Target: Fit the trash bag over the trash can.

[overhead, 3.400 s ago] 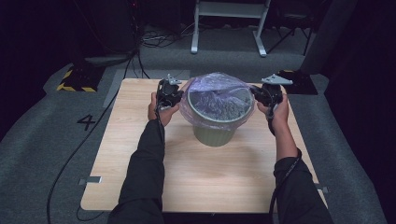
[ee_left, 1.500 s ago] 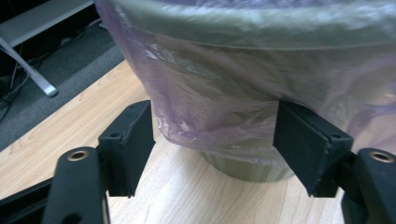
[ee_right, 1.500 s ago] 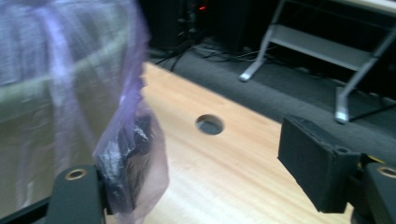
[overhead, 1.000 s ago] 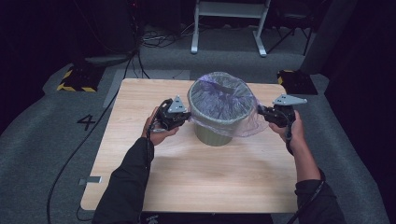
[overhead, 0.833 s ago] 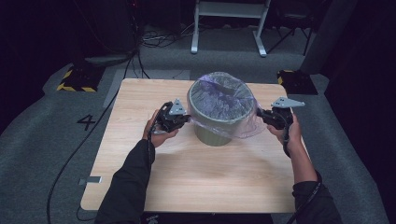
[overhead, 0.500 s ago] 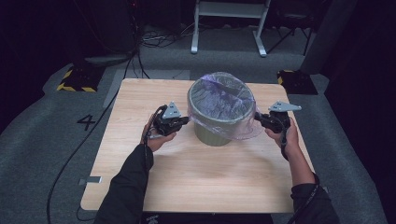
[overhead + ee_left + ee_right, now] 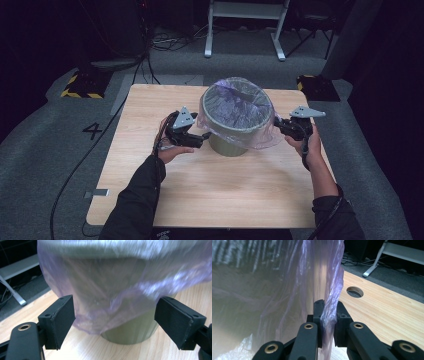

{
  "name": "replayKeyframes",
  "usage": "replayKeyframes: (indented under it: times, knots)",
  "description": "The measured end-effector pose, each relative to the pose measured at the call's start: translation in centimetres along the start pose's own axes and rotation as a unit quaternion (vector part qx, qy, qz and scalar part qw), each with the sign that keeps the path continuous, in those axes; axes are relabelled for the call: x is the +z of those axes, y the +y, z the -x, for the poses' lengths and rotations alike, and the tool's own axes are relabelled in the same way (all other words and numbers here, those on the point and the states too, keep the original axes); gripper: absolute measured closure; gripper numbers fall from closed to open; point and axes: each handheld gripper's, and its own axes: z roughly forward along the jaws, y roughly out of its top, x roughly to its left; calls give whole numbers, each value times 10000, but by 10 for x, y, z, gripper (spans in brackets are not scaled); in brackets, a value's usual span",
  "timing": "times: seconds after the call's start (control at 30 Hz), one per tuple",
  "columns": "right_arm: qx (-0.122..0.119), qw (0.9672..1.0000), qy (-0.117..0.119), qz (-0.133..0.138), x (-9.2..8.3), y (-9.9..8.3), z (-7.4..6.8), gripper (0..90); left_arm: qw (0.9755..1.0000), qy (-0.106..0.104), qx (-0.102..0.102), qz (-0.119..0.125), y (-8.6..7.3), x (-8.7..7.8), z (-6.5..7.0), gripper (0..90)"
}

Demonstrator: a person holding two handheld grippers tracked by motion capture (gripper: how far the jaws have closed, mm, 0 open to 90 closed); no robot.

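The purple bag [image 7: 235, 107] is sitting draped over the green bin [image 7: 227, 142] mid-bench [image 7: 200, 195]. Right claw [image 7: 328, 315] is pinching its hem, while the left claw [image 7: 115, 320] has just been opening and is standing spread around loose film. I'm guessing the next move is tugging the right side lower.

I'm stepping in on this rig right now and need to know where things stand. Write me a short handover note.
Left gripper: jaws have just opened and let go of the bag; they stand wide, with the bag's hem and the bin between them, untouched.
Right gripper: shut on a fold of the purple bag at the bin's right side.
Things: the green bin stands upright, mid-table, with the bag inside and its rim folded over the top edge.
Done: bag seated and draped down the outside all round.
Left: probably release the right side and tidy the overhang.
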Motion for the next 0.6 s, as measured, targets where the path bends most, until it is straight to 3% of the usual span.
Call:
replayKeyframes:
  times: [0.07, 0.13, 0.2, 0.23, 0.3, 0.37, 0.6]
  knots:
    - [-18, 10000, 15, 1, 0, 2, -1, 817, 9998, 178, 111, -35, 3, 0, 1, 463]
    - [-47, 10000, 23, -19, 1, 3, -3, 815, 9997, 103, 193, -108, 3, 2, 1, 678]
    - [-76, 10000, 27, -32, 2, 3, -5, 812, 9995, 178, 230, -138, 3, 5, 1, 851]
    - [-82, 10000, 31, -28, 3, 4, -5, 812, 9996, 144, 202, -145, 3, 6, 0, 892]
    - [-93, 9999, 41, -33, 4, 4, -7, 812, 9995, 53, 188, -253, 1, 8, -2, 897]
    - [-122, 9999, 41, -61, 5, 3, -7, 819, 9986, 88, 250, -464, -4, 11, -3, 899]
    - [-39, 9996, 30, -266, 13, -7, -6, 838, 9960, 138, 214, -851, -21, 20, -6, 899]
